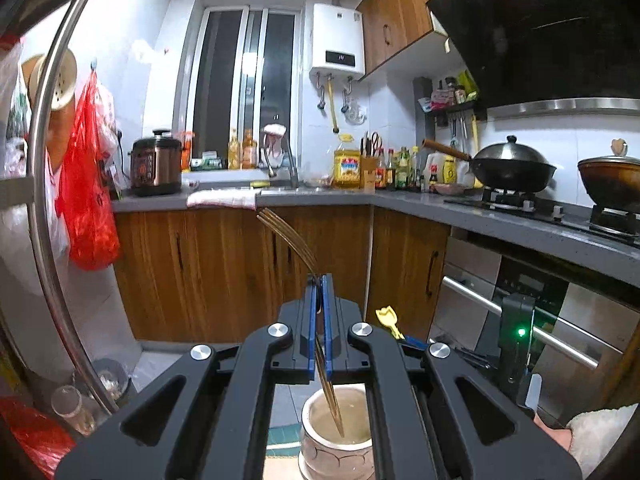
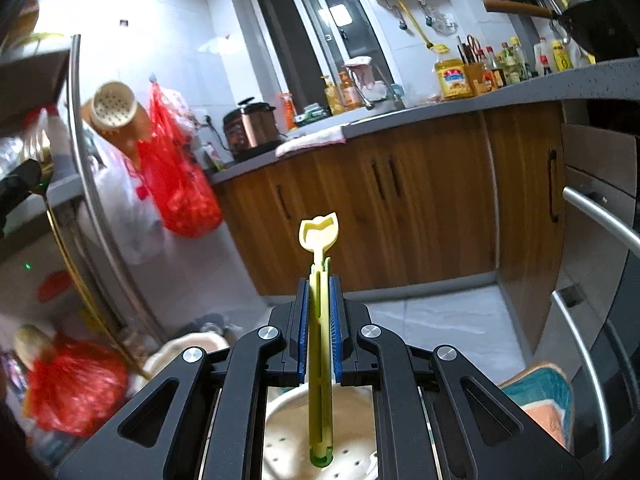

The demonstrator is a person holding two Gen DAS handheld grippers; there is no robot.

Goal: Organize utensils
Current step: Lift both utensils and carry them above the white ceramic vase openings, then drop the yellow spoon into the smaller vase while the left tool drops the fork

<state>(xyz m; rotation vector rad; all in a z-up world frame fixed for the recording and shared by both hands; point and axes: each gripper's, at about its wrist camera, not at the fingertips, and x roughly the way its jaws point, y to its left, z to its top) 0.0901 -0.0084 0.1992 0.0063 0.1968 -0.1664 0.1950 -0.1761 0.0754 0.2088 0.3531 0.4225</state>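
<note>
Left wrist view: the left tongs point(image 1: 320, 280) are clamped on a gold fork point(image 1: 290, 236), tines toward 11 o'clock, handle end over a ceramic jar point(image 1: 320, 444) at 6 o'clock.

Right wrist view: the right tongs point(image 2: 320, 280) pinch a yellow-green plastic utensil point(image 2: 320, 236) upright, above a perforated cream holder point(image 2: 352, 460) at 6 o'clock.

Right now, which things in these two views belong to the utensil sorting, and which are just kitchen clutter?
In the job:
- left gripper shut on gold fork
- ceramic jar below it
- right gripper shut on yellow-green utensil
- perforated white holder below it

Just lying about:
- red plastic bag
- pressure cooker
- wok
- oil bottle
</note>
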